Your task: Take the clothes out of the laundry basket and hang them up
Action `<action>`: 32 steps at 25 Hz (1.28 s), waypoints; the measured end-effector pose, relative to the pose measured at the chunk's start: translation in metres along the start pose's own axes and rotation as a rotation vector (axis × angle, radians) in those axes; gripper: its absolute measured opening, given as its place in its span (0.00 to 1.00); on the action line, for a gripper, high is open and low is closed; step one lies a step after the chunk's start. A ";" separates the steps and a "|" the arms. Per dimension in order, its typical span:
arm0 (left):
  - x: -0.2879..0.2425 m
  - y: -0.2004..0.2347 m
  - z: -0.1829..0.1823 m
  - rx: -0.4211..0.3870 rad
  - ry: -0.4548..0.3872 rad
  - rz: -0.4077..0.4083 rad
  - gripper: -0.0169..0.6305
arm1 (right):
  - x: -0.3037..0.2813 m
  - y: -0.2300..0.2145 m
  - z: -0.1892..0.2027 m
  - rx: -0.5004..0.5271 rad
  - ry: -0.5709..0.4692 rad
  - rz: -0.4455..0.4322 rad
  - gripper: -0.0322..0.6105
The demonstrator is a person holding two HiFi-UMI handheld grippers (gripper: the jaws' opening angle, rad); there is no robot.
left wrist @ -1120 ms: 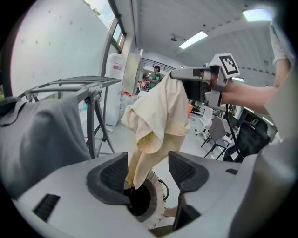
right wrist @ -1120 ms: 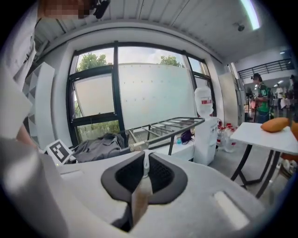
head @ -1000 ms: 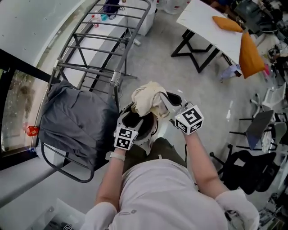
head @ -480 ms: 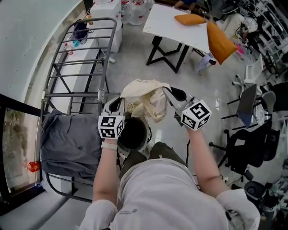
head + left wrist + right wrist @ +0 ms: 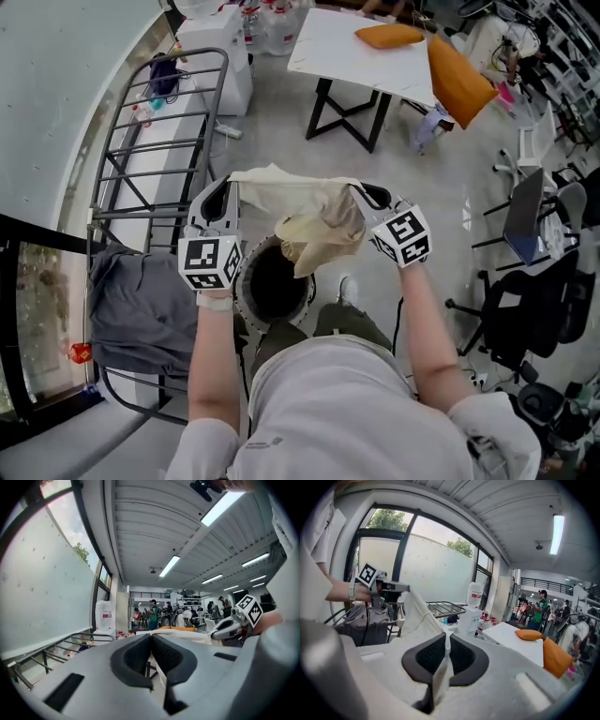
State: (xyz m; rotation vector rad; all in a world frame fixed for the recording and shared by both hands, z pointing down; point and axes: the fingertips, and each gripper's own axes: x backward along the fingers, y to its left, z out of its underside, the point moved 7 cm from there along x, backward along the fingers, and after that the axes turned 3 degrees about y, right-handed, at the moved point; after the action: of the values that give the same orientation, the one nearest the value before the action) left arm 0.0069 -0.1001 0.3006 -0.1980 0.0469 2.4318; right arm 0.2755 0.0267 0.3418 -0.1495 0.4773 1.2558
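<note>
A cream garment (image 5: 314,211), soft and creased, hangs between both grippers just above the basket (image 5: 277,281), top edge taut, the rest bunched in loose folds toward the right. The left gripper (image 5: 223,187) is clamped on its left end, and the right gripper (image 5: 364,194) pinches its right end. The basket is round and dark inside. At left stands a grey metal-bar rack (image 5: 159,150) with grey cloth (image 5: 131,309) draped on its near end.

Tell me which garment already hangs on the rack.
The dark grey garment, draped over the drying rack; the cream garment is held between the left gripper and right gripper.
</note>
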 end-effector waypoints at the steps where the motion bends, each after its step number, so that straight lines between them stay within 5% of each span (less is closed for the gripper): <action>1: -0.006 -0.010 -0.009 -0.025 -0.012 -0.022 0.04 | -0.003 -0.013 0.003 0.021 0.000 -0.004 0.07; 10: -0.056 -0.067 -0.053 -0.103 -0.020 -0.289 0.04 | -0.014 -0.128 -0.030 0.178 -0.172 -0.090 0.07; 17: -0.075 -0.089 -0.097 -0.167 -0.054 -0.395 0.04 | -0.007 -0.186 -0.081 0.250 -0.315 -0.082 0.07; 26: -0.092 -0.052 -0.092 -0.106 -0.107 -0.550 0.04 | -0.078 -0.204 -0.141 0.348 -0.409 -0.149 0.07; 32: -0.085 0.007 -0.088 -0.177 -0.124 -0.750 0.04 | -0.164 -0.182 -0.202 0.447 -0.512 -0.270 0.07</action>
State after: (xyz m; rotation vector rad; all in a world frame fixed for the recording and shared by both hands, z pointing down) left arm 0.0774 -0.1676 0.2271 -0.1142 -0.2555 1.6923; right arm 0.3553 -0.2482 0.2039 0.4634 0.2691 0.8537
